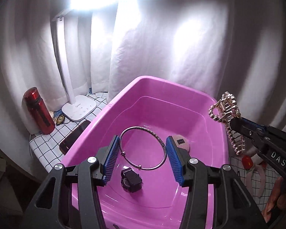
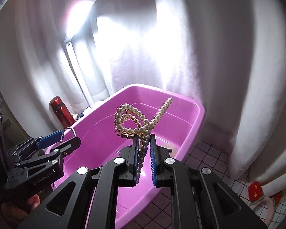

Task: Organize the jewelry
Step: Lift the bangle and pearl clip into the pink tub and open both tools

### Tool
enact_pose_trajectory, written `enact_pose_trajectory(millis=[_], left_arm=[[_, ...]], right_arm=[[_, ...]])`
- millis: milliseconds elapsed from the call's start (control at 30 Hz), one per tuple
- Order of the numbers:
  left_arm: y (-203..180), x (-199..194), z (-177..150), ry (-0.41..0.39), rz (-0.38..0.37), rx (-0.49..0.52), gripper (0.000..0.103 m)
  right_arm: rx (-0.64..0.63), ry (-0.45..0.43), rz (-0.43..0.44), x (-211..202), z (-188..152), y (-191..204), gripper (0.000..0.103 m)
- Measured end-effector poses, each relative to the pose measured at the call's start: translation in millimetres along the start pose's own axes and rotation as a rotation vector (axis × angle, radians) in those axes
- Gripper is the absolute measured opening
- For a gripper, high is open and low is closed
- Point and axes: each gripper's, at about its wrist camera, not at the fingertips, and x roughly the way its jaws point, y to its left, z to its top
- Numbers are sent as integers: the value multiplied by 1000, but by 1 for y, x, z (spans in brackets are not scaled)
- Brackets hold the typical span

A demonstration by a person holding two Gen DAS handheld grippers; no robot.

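**Colours and patterns on show**

A pink tub (image 1: 124,103) is seen on a white cloth (image 1: 47,145) gridded in black. A red bottle (image 1: 39,112), white lamp (image 1: 79,108), silver bangle (image 1: 143,147), black watch (image 1: 131,180) and gold, pearl-white hair clip (image 2: 135,120) are shown.

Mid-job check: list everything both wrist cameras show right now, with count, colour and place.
Basin: one, pink, on the grid-pattern cloth.
Bangle: one, silver, held between the left jaws above the basin.
Pearl hair claw: one, gold with white pearls, clamped in the right jaws over the basin.
Watch: one, black, on the basin floor.
Round pad: one, beige, on the basin floor by the right wall.
Bottle: one, red, left of the basin.
Desk lamp: one, white, lit, behind the bottle.
Phone: one, dark, beside the basin's left wall.
Curtain: white, behind everything.
Left gripper: black with blue pads.
Right gripper: same colours.
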Motion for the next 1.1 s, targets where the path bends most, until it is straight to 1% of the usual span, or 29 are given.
enact_pose_trajectory(millis=[200, 333, 433, 600, 633, 667, 700, 733, 767, 800, 900, 1100], left_arm=[[19, 27, -1, 83, 29, -39, 49], [24, 42, -4, 138, 42, -46, 49], [26, 50, -6, 168, 48, -49, 49], [27, 57, -8, 200, 51, -46, 51], [27, 58, -8, 202, 54, -47, 57], [28, 58, -8, 200, 59, -47, 63], [30, 58, -8, 194, 66, -48, 74], [30, 57, -7, 187, 71, -48, 80], [31, 57, -6, 186, 76, -48, 84], [32, 56, -6, 185, 76, -50, 87], [35, 58, -5, 195, 78, -58, 88], [40, 58, -7, 203, 78, -68, 88]], right_arm=[[-12, 121, 42, 42, 11, 16, 11], [-3, 198, 40, 66, 10, 18, 11], [-4, 229, 22, 77, 9, 20, 11], [-1, 255, -22, 87, 8, 16, 11], [2, 257, -30, 88, 8, 14, 12], [6, 254, -36, 88, 8, 13, 14], [7, 250, -40, 88, 9, 13, 23], [3, 242, -45, 86, 10, 13, 40], [0, 234, -51, 84, 11, 14, 52], [-4, 218, -55, 81, 13, 14, 58], [-17, 197, -74, 76, 17, 16, 58], [17, 179, -74, 70, 18, 10, 58]])
